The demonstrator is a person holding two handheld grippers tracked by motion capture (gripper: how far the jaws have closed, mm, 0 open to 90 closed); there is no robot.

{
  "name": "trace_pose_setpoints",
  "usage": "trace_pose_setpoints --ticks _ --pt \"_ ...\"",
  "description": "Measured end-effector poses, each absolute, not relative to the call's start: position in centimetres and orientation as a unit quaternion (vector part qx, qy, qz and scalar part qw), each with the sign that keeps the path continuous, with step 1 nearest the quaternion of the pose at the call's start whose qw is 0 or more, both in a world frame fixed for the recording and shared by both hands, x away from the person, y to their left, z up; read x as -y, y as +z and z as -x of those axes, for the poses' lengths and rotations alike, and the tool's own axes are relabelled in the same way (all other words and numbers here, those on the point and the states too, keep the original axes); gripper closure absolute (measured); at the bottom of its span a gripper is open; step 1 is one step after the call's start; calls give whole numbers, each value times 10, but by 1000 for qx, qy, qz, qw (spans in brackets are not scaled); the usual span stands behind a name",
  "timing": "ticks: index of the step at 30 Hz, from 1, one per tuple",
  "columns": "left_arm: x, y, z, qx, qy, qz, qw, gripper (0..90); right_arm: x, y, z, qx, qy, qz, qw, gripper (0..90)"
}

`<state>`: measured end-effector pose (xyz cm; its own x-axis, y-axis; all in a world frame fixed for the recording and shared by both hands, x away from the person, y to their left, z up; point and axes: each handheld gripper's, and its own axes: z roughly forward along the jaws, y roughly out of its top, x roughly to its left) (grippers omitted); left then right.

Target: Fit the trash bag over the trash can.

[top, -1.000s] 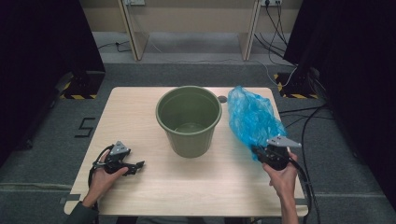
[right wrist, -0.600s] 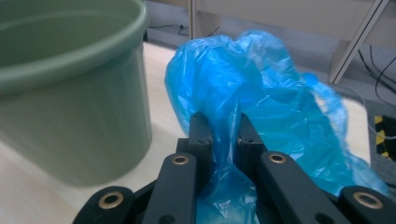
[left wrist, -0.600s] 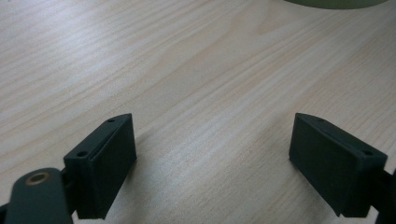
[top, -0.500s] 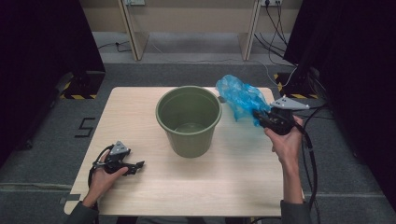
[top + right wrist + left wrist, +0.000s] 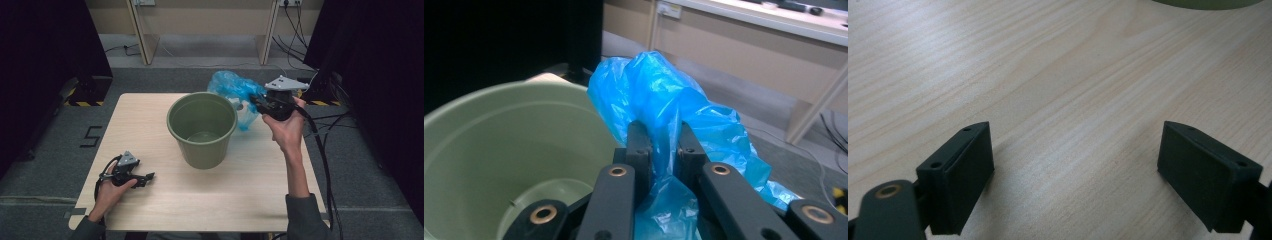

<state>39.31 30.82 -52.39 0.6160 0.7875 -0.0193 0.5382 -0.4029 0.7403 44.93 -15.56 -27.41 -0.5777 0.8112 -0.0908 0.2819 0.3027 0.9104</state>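
R gripper [image 5: 256, 101] clamped on crumpled blue plastic bag [image 5: 231, 86]; since a sec ago it's lifted the bag off the light wooden table [image 5: 150, 115] and swung it up beside the far-right rim of the round olive-green plastic bucket [image 5: 202, 129]. Bag now airborne, hanging next to the bucket, so prob going in or over it next. L gripper [image 5: 145, 177] jaws apart, nothing between, parked on table front-left, unmoved.

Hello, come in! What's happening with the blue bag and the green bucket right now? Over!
Right gripper shut on blue bag, up beside green bucket. Left gripper open, resting on table. Bucket empty, nothing blocking.
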Motion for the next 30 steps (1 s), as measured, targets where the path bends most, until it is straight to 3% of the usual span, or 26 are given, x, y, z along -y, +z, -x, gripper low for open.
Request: trace_pose_setpoints --ticks 12,17,24,27,29,30 --pt "-309 -524 -393 -403 167 -820 370 145 89 -282 -452 -801 463 -294 239 817" --pt "-313 -519 -393 -412 146 -799 413 170 64 -297 -453 -831 438 -268 213 811" --pt "-320 -481 -397 -411 138 -760 484 161 43 -319 -459 -864 402 -247 174 780" --pt "-318 -454 -406 -396 148 -758 496 149 39 -326 -459 -875 388 -242 161 745" --pt "-312 -430 -417 -383 167 -765 490 149 38 -327 -457 -881 381 -242 142 595" --pt "-312 -430 -417 -383 167 -765 490 148 38 -327 -457 -881 381 -242 142 595"
